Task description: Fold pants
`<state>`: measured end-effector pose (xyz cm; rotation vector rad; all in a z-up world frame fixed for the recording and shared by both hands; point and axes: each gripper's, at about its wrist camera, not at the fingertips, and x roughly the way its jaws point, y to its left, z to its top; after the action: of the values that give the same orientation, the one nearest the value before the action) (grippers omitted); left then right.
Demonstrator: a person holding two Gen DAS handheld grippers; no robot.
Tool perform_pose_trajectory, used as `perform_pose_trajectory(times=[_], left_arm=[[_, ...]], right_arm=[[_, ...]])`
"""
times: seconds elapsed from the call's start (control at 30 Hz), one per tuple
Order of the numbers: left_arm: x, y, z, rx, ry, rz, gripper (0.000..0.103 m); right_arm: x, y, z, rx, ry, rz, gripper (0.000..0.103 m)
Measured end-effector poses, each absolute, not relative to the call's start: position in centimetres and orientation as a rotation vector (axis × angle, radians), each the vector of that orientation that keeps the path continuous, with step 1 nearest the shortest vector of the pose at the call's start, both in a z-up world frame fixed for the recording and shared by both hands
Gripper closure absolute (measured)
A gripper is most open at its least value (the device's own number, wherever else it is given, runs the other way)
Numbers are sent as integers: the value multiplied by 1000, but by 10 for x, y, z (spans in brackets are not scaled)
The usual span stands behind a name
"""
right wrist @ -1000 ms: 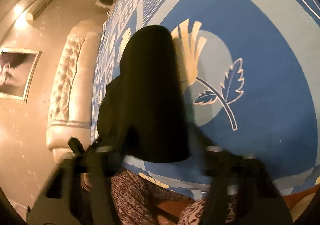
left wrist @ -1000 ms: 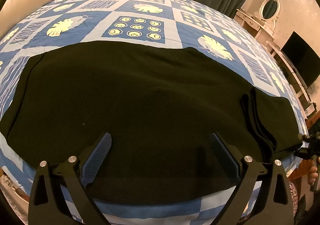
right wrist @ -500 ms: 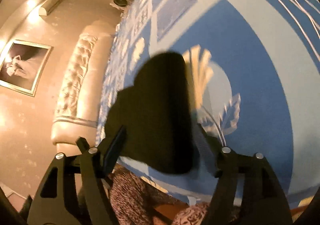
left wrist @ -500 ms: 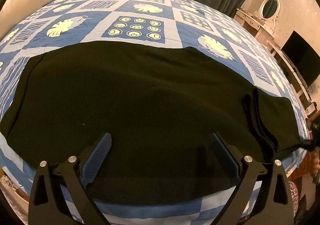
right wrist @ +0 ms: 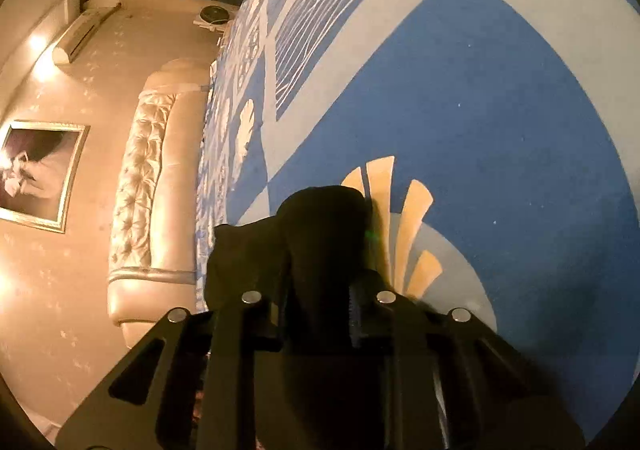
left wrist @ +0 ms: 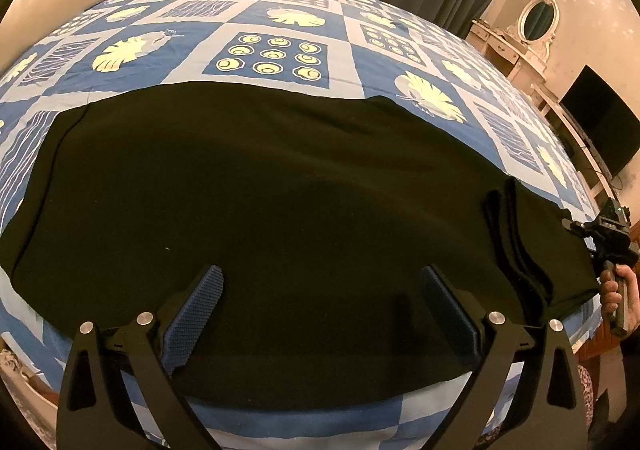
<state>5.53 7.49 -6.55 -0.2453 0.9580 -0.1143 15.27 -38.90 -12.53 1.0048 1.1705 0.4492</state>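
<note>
Flat across the blue patterned bed (left wrist: 280,29) lie the black pants (left wrist: 280,189), smooth, with a ridged fold near their right end. Left tool (left wrist: 320,314) hovers wide open above them, gripping nothing. Right tool (right wrist: 320,314) is closing on the pants' end.

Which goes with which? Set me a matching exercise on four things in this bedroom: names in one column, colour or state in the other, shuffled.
Things:
1. pants
2. left tongs
3. bedspread
4. mirror

Descriptions:
A. oval, white-framed
B. black, spread flat
C. blue with pale leaf squares
D. open, over the near edge of the cloth

Pairs: 1-B, 2-D, 3-C, 4-A
</note>
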Motion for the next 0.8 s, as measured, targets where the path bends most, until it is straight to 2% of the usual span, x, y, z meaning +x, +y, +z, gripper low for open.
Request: perform_pose_trajectory(times=[0.1, 0.13, 0.2, 0.33, 0.43, 0.53, 0.8], left_arm=[[55, 76, -65, -258, 953, -120, 5], [54, 77, -64, -268, 949, -124, 5], [53, 83, -62, -314, 946, -143, 5], [55, 112, -45, -467, 965, -156, 5], [53, 163, -22, -615, 897, -156, 5], [51, 209, -11, -630, 856, -124, 5], [69, 323, -57, -745, 983, -135, 5]], right_arm=[[150, -388, -118, 993, 1154, 444, 69], [147, -389, -115, 993, 1146, 443, 57], [141, -389, -101, 955, 1110, 421, 40], [121, -384, -68, 856, 1076, 413, 33], [104, -384, -51, 833, 1041, 426, 32], [92, -386, -41, 868, 1008, 442, 31], [91, -358, -29, 847, 1009, 492, 30]])
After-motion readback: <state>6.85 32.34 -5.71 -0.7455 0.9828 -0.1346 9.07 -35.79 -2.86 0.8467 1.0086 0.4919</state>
